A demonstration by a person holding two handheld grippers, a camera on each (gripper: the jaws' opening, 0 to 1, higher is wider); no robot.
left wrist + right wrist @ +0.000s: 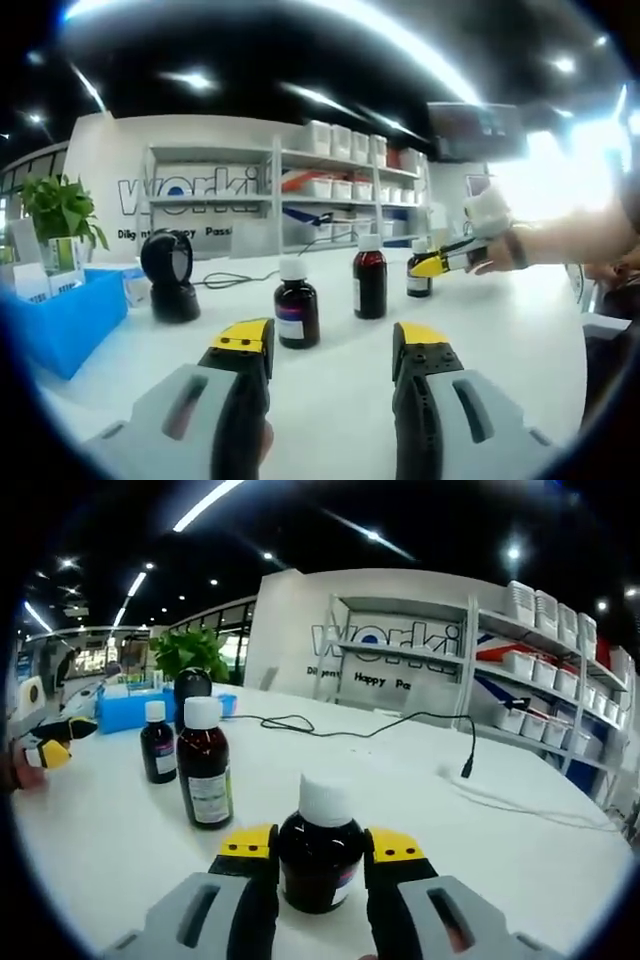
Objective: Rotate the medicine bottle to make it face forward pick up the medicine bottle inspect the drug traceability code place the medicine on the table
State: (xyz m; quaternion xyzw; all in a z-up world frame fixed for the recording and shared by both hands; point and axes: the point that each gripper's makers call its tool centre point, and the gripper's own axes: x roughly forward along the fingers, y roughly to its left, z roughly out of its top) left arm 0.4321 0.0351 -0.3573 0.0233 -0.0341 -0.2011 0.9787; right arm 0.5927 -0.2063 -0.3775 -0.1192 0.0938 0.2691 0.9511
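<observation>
Shelving behind white table; right gripper fingers clasp medicine bottle; left gripper fingers wide.

White table spans the lower half of both views. Left gripper view: white shelving unit at 12 o'clock with white storage bins; white wall behind, lettering partly readable. Potted green plant at 9 o'clock, blue tray below it. Dark ceiling, strip lights. Bright window glare at 3 o'clock. Right gripper view: black cable on the table.
</observation>
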